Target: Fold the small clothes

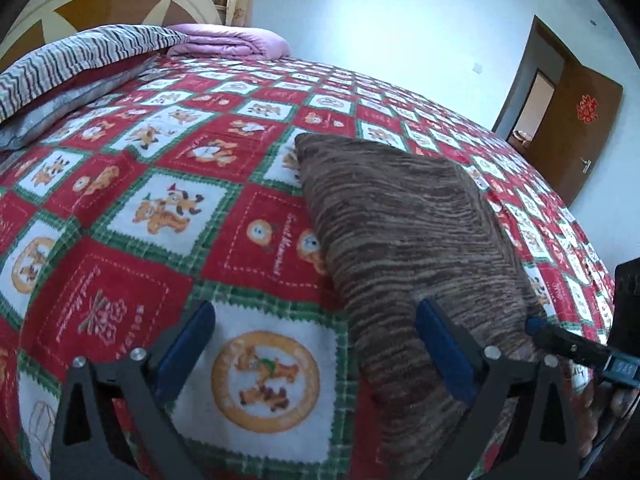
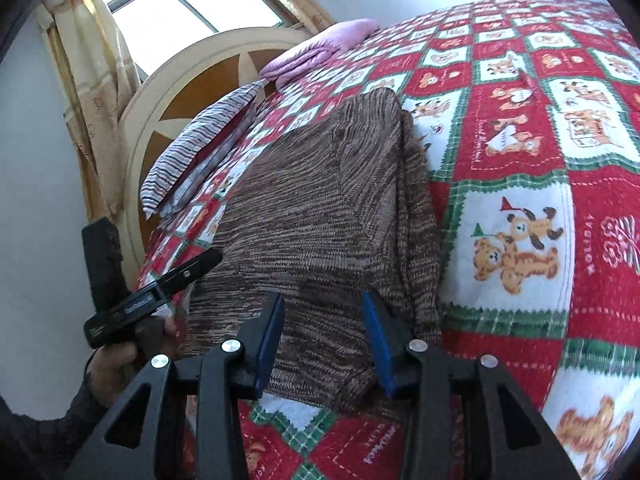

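A brown striped knit garment (image 1: 400, 220) lies folded into a long strip on the bed. My left gripper (image 1: 314, 330) hangs open and wide over the garment's near left edge. Its right finger (image 1: 436, 332) is above the knit and its left finger (image 1: 196, 332) above the bed cover, with nothing pinched. In the right wrist view the same garment (image 2: 312, 208) runs away from me. My right gripper (image 2: 324, 320) stands partly open just above its near end, and flat fabric shows in the gap. A hand (image 2: 120, 356) holds the left gripper (image 2: 160, 280) at that view's left.
The bed cover (image 1: 160, 208) is red and white checks with bear prints. A striped pillow (image 1: 72, 56) and a folded pink quilt (image 1: 232, 42) lie by the headboard (image 1: 112, 0). A brown door (image 1: 576, 128) stands ajar on the right. A window (image 2: 180, 12) with a curtain is behind the headboard.
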`<state>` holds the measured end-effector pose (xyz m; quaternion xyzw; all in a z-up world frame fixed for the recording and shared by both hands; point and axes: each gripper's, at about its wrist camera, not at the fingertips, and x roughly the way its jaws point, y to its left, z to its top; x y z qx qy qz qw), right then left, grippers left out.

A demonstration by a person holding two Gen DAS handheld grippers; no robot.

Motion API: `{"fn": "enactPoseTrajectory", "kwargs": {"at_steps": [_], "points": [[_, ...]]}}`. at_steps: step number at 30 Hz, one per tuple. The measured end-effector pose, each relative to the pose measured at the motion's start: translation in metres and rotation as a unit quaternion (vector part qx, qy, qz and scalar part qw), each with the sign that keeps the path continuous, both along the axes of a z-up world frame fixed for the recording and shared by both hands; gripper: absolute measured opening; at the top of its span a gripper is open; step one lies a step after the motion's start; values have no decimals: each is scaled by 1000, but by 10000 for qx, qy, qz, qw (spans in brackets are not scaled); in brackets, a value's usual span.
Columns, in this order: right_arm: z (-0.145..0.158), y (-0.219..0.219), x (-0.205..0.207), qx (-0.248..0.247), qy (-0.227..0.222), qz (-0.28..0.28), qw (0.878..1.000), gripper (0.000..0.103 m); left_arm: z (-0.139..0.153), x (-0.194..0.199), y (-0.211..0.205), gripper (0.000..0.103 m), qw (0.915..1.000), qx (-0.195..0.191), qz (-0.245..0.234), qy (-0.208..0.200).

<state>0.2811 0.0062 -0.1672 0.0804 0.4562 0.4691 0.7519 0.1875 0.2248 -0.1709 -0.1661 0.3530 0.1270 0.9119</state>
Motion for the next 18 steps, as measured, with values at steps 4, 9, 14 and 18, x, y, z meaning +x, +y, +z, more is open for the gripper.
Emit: {"fn": "enactPoseTrajectory", "kwargs": {"at_steps": [4,9,14,18], "points": [[3,5,-11,-201,-274,-244,9991,43,6,-7,-5,103,10000,8,-15,12],[15,2,-23,-423,-311,-560,9970,43,22,-13,-13,103,9999,134,-72,0],[37,-8,-35,-478,-473,-850,9941,43,47,-21,-21,103,9990,188,-226,-337],[53,-8,-43,-547,-651,-850,9928,44,57,-25,-25,103,9984,223,-260,-457]]}}
